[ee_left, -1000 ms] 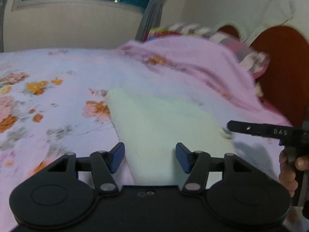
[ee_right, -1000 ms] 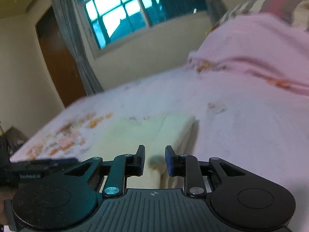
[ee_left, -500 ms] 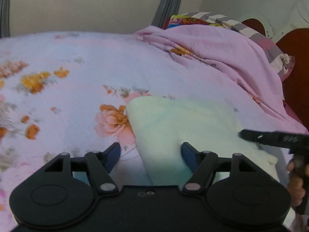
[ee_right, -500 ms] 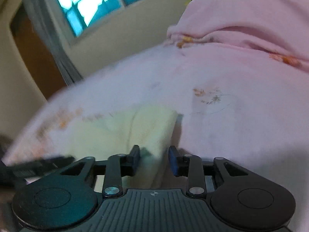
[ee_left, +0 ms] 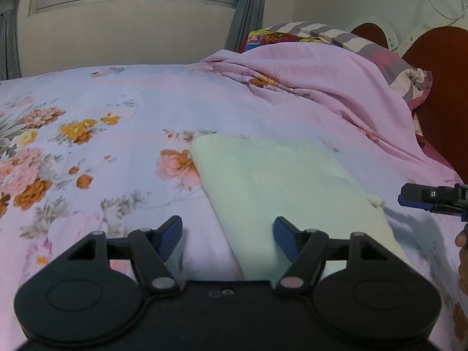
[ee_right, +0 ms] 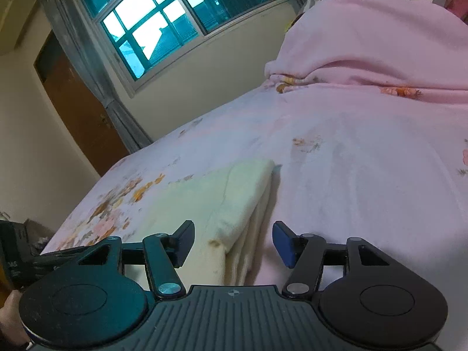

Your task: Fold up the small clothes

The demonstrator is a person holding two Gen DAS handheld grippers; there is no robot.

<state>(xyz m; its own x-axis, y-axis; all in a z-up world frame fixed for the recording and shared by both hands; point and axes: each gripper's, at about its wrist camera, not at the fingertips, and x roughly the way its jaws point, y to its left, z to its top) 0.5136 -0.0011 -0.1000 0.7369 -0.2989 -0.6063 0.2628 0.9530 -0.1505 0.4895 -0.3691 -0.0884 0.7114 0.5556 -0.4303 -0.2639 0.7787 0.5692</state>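
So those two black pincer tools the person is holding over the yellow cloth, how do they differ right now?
The left gripper straddles the left edge of the pale yellow cloth, one finger over the floral bedsheet; the right gripper straddles the cloth's right, layered edge. The left one's view is level, while the right one's is tilted. Both are open and hold nothing.

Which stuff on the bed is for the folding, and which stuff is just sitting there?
For the folding:
- pale yellow cloth, lying folded on the bed
- left hand-held gripper, open, at the cloth's near edge
- right hand-held gripper, open, at the cloth's stacked edge

Just there:
- flowered bedsheet
- pink blanket, heaped up
- striped pillow
- window
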